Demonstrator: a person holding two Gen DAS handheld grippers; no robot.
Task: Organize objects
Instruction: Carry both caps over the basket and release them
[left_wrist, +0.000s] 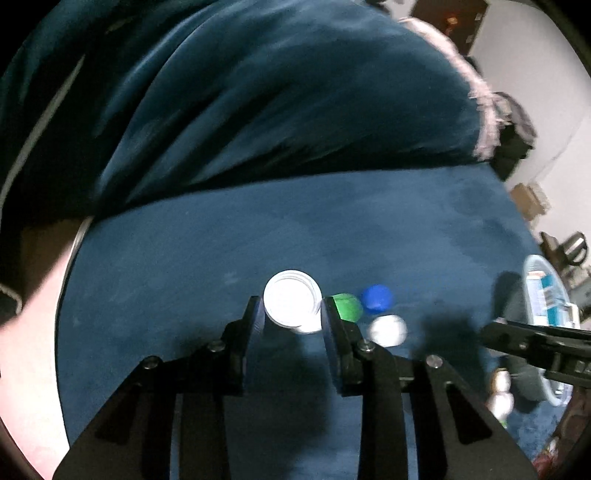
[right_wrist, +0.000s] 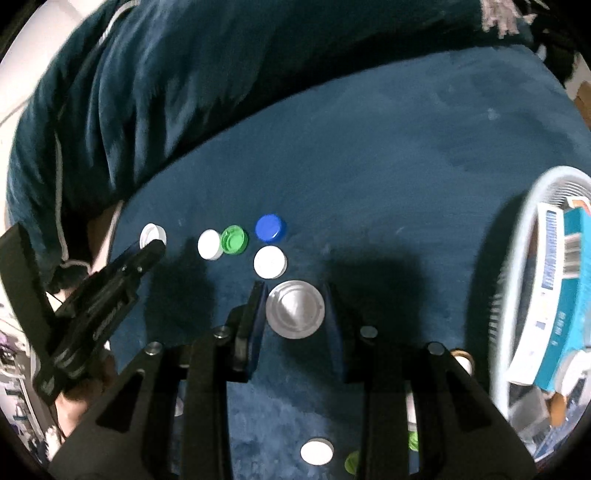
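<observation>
I see a white ribbed plastic cap (left_wrist: 293, 301), hollow side up, clamped between my left fingers, and a silver round metal lid (right_wrist: 295, 308) pinched in my right. Beyond lie blue (right_wrist: 270, 227), green (right_wrist: 233, 239) and white caps (right_wrist: 270, 261) on dark blue cloth.

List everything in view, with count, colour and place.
white cap: one, held between the left fingers.
silver lid: one, held between the right fingers.
loose white caps: at least three, on the blue cloth.
green cap: one, touching a white cap.
blue cap: one, beyond the nearest white cap.
basket: one, pale, at the right, holding boxes.
blue cloth: one, covering the surface.
left gripper: black, shut on the white cap.
right gripper: black, shut on the silver lid.
</observation>
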